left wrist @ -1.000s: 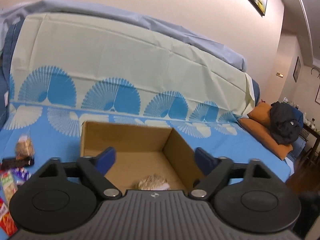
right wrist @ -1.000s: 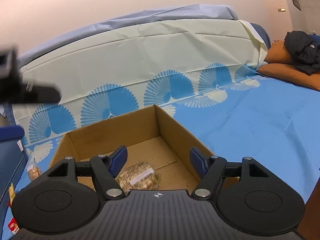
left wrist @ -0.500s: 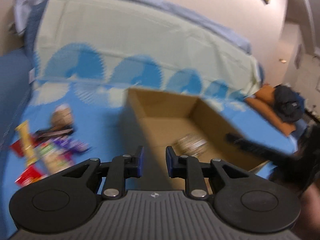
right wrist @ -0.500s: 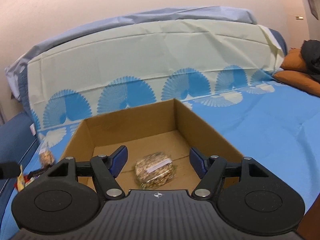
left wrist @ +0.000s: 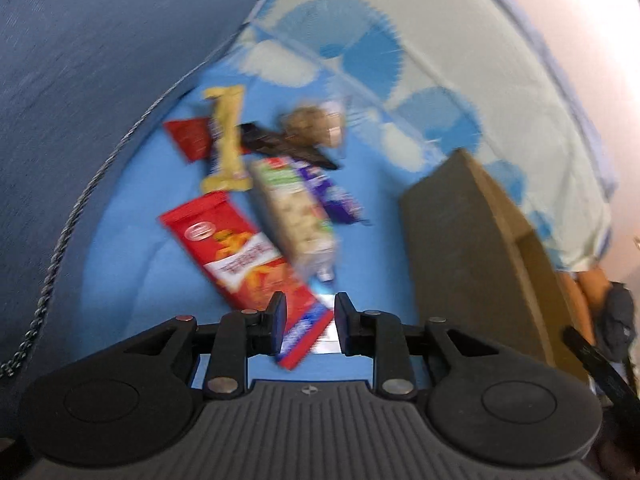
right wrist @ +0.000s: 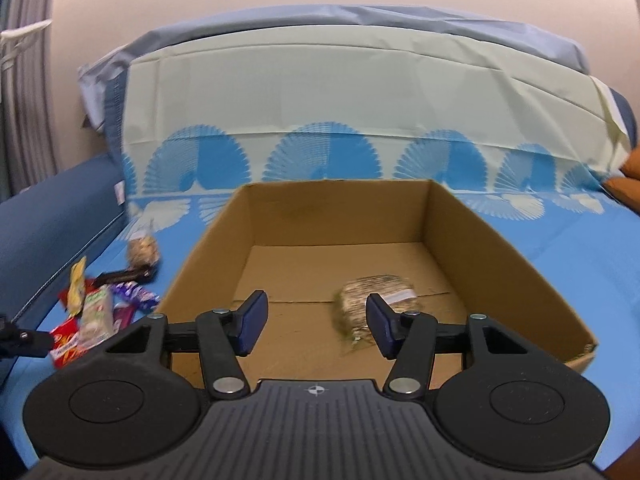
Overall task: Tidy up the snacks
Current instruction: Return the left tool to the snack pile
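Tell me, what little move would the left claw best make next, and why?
Probably ease the left gripper down onto the red snack packet just ahead of it. Its jaws are opening with nothing between them, the snacks lie loose on the blue cover, and the cardboard box holds only one clear bag of snacks so far.

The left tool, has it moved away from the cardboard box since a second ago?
Yes. The left tool has swung left off the cardboard box and now hangs over the red snack packet.

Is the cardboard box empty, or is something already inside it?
Not empty: the cardboard box holds one clear snack bag on its floor.
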Motion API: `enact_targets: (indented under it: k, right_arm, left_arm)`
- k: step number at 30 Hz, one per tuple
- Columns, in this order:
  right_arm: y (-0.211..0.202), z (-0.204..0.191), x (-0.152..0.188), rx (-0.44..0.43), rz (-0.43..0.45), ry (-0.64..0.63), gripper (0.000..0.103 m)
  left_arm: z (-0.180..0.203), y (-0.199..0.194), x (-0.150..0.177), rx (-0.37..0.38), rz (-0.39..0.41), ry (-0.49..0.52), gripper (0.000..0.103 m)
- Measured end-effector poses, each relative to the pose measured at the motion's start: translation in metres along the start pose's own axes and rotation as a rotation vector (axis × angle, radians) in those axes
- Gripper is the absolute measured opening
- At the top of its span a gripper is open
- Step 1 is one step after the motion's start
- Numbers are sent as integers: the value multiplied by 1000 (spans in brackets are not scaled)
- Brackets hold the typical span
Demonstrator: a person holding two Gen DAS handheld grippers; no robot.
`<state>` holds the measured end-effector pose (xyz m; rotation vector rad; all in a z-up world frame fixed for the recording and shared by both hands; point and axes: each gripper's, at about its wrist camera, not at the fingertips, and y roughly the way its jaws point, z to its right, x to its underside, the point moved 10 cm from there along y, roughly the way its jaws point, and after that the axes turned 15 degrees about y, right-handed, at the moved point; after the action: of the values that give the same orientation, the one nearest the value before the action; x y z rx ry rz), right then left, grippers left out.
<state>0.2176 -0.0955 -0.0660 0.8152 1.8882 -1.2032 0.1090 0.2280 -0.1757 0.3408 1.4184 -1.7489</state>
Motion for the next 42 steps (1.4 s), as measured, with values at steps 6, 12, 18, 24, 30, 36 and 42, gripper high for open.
enact_targets:
  k: [6,12,18,24,30,36,42]
  right_arm:
    - [-4,-18,7,-10,6,-82,56]
    - [-8,-27,15,-8,1,-129,56]
    - [-12,-41,18,-11,18,-161,56]
    - [-27,-74,18,-88,95,-253,56]
    - [-46,-133,41,-270,114,-417,56]
    - [-35,-186,67,-388,-30,-449,55]
    - [30,-205,103,-288,-257,-344,55]
  left_arm:
    - [-17,18,6,-127,-64,-26,57]
    - [-4,34,-3,-285,-35,58,93]
    - [9,49,3,-400,-94,239,90]
    - [-5,23,-1,-308,-228,265,22]
    - [-33,-1,14,-129,-248,159,15]
    - [-34,-17,3,-114,-111,96,46]
    - [-31,-7,1,-107,-127,114,52]
